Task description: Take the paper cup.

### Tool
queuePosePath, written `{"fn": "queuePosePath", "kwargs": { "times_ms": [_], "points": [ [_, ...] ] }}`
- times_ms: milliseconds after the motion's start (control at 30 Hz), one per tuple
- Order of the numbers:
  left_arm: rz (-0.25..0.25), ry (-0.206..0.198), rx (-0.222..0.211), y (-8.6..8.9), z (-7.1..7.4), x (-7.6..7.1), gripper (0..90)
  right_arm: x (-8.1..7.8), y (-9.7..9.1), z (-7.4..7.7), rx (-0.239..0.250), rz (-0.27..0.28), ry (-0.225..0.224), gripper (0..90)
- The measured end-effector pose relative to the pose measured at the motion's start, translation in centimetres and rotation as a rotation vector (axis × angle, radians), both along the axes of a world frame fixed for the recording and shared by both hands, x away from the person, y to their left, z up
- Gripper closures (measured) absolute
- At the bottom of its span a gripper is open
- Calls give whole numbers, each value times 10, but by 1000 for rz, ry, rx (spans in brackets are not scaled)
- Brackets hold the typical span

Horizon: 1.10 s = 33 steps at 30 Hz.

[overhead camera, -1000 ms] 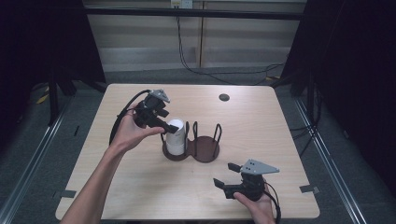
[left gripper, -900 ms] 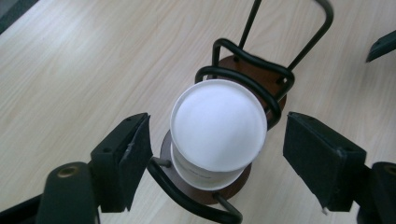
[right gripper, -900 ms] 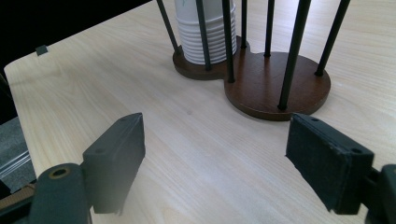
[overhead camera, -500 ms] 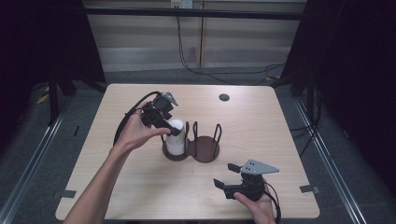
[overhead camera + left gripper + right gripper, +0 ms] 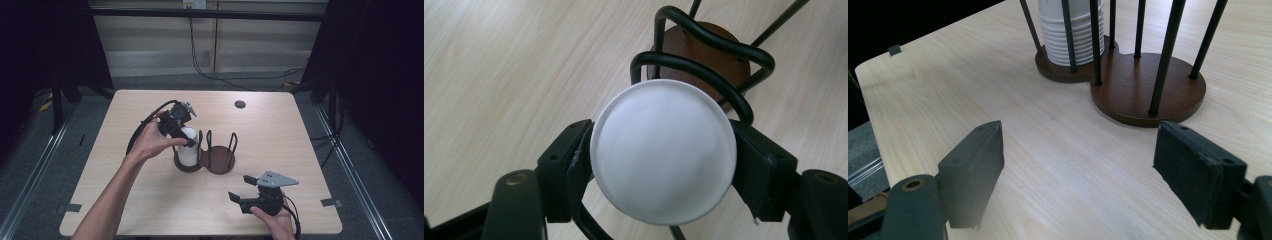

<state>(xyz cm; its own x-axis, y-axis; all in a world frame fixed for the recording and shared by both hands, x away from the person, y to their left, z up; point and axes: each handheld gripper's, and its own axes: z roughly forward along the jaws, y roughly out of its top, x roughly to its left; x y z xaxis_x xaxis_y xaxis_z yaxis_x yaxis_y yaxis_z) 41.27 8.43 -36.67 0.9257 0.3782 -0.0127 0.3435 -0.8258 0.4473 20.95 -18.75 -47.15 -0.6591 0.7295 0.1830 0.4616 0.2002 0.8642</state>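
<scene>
Since the frame 1 second back, the left gripper [image 5: 186,134] has shifted slightly with the person's hand above the holder, while the right gripper [image 5: 245,189] has stayed parked near the table's near edge. We judge the step in hand to be taking the top cup from the stack of white cups [image 5: 663,150], which stands in the left bay of the 2-bay wooden holder [image 5: 220,164]. The left jaws close against the top cup's sides; the right jaws stand wide, holding nothing. Next, we expect a straight upward pull between the black wire posts [image 5: 1168,55]. The stack's ribbed rims look tightly nested, so 2 cups may lift together.
</scene>
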Motion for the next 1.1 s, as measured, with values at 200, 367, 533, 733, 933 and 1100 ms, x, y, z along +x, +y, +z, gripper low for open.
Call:
{"fn": "queuePosePath", "kwargs": {
  "times_ms": [200,367,533,733,933,1100],
  "points": [
    [6,14,14,-4,-2,1,306,0,0,0,0,-1,1,197],
    [4,20,51,-6,-6,3,286,0,0,0,0,2,2,197],
    [-2,19,55,-7,-5,1,319,0,0,0,2,3,6,203],
    [6,19,51,-6,-4,2,330,0,1,0,4,12,3,203],
    [11,24,42,-4,0,2,337,0,0,-1,-1,5,5,202],
    [19,30,30,-3,2,2,344,0,1,-1,-4,3,7,197]
  ]
}}
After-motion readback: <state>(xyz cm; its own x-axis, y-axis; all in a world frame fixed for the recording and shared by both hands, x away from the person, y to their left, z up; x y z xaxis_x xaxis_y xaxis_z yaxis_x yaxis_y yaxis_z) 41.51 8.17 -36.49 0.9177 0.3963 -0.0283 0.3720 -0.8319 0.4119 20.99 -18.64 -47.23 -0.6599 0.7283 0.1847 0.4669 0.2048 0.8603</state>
